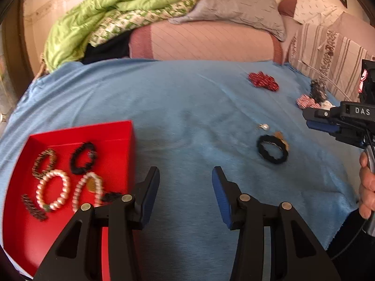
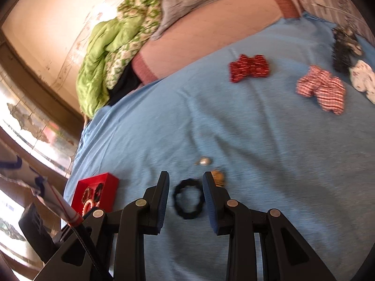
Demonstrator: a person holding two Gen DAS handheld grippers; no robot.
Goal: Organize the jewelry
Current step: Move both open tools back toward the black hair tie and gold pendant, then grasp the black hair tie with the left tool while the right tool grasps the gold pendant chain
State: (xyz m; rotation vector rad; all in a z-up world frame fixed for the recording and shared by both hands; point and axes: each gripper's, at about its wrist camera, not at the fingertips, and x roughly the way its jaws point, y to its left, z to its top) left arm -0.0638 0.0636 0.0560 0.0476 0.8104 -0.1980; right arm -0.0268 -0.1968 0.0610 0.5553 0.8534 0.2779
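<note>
The left gripper (image 1: 185, 175) stands with its jaws apart over bare blue blanket (image 1: 187, 98), nothing between them. At its nine o'clock sits the red tray (image 1: 126, 128), holding pearl bracelets (image 1: 53, 192) and dark bands. The right gripper (image 2: 186, 180) also stands apart and empty; a black bracelet (image 2: 187, 201) lies on the blanket between its fingers, with a pearl pendant (image 2: 204, 162) at twelve o'clock.

Count on the bed: one red tray (image 1: 126, 131). Inside it, two pearl bracelets (image 1: 53, 190), one black bracelet (image 1: 83, 158), one bronze bracelet (image 1: 44, 162); further dark pieces there are too blurred to count. On the blue sheet (image 1: 187, 93): one black bracelet (image 2: 187, 199), one pearl piece (image 2: 204, 161), one red bow (image 2: 249, 68), one striped bow (image 2: 322, 91).
</note>
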